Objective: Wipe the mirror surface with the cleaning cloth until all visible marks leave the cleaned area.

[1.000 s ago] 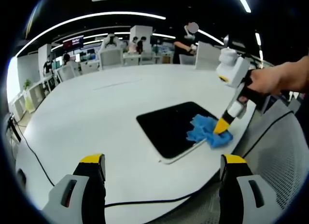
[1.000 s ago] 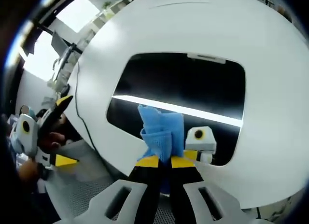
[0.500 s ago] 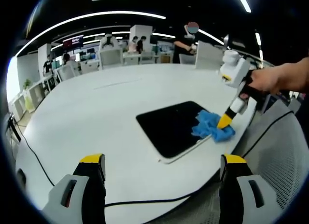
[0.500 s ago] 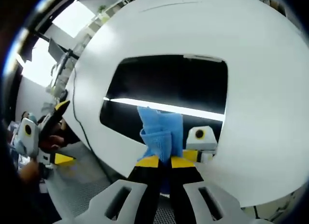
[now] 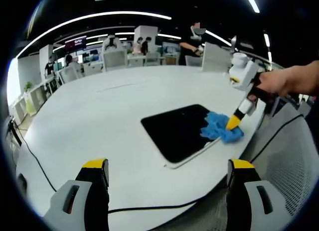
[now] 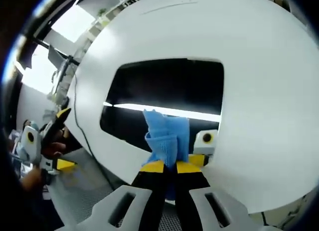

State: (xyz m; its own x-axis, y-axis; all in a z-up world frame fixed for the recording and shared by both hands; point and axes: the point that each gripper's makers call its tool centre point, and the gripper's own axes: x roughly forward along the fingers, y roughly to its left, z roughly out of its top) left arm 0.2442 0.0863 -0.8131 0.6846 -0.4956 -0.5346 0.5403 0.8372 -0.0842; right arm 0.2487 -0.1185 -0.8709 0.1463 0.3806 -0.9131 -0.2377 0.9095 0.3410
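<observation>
Left gripper (image 5: 164, 191) jaws apart, holding nothing, hanging over the near table (image 5: 99, 116) edge. Right gripper (image 6: 169, 167) clamped on the blue cleaning cloth (image 6: 167, 136), pressed at the mirror (image 5: 177, 129) corner nearest the table edge. Risk: cloth slipping off the rim, or the mirror sliding. Right gripper view adds a ceiling-light reflection; left gripper view shows the office behind.
</observation>
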